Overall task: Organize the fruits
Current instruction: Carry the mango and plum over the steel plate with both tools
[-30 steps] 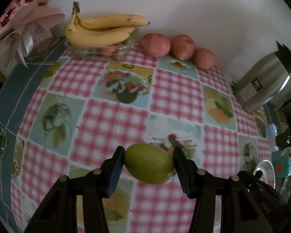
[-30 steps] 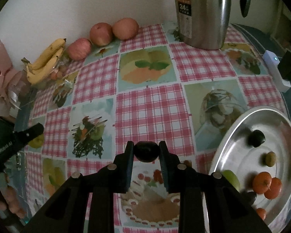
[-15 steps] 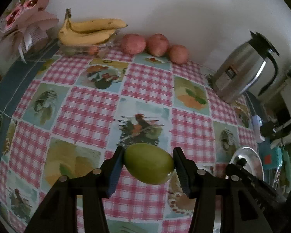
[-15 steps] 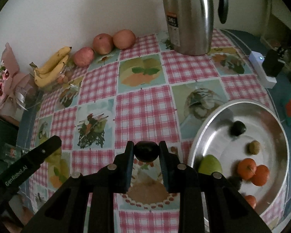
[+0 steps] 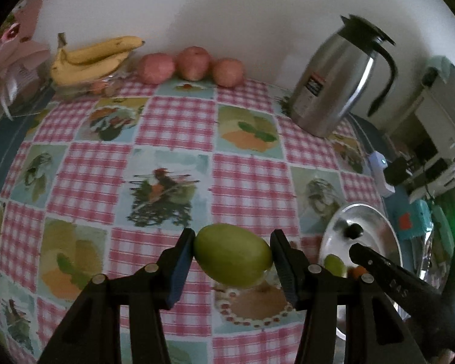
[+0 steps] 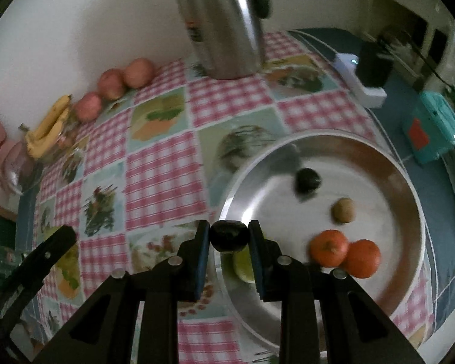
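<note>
left hand-held gripper (image 5: pixel 233 257): gripping green fruit (image 5: pixel 233 254) above counter (image 5: pixel 179 127) | right hand-held gripper (image 6: pixel 229 238): gripping dark fruit (image 6: pixel 229 236) at near-left rim of metal tray (image 6: pixel 409 188)

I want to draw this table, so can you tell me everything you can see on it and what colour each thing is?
bananas: one bunch, yellow, back left by the wall
apples: three, red, in a row by the wall
kettle: one, steel, back right
metal dish: one, silver, right side
oranges: two, inside the dish
brown fruit: one, inside the dish
dark fruit: one, inside the dish
tablecloth: pink check with pictures
left gripper: shut on green fruit
right gripper: shut on black fruit
</note>
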`<control>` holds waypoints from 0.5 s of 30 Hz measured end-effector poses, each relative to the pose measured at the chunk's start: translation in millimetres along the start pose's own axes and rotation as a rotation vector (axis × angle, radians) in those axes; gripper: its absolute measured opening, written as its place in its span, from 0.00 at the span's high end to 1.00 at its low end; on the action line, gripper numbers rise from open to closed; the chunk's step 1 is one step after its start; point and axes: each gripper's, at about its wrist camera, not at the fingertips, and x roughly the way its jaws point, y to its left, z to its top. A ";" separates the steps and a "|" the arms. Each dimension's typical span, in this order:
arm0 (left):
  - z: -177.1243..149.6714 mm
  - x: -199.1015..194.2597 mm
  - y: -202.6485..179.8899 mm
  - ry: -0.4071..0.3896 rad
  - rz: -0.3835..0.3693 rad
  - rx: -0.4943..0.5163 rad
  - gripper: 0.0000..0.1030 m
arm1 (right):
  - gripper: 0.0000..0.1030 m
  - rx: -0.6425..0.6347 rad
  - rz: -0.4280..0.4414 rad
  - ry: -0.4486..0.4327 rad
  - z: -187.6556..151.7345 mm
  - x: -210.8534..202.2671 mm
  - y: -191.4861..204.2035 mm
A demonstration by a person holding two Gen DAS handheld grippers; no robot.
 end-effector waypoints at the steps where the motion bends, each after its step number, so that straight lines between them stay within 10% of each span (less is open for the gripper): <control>1: -1.3 2.1 -4.7 0.005 -0.005 0.005 0.47 | 0.74 0.013 -0.006 0.003 0.7 0.7 -6.3; 15: -25.9 22.3 -88.1 0.056 -0.129 0.182 0.47 | 0.74 0.201 -0.039 -0.005 3.5 -1.7 -78.6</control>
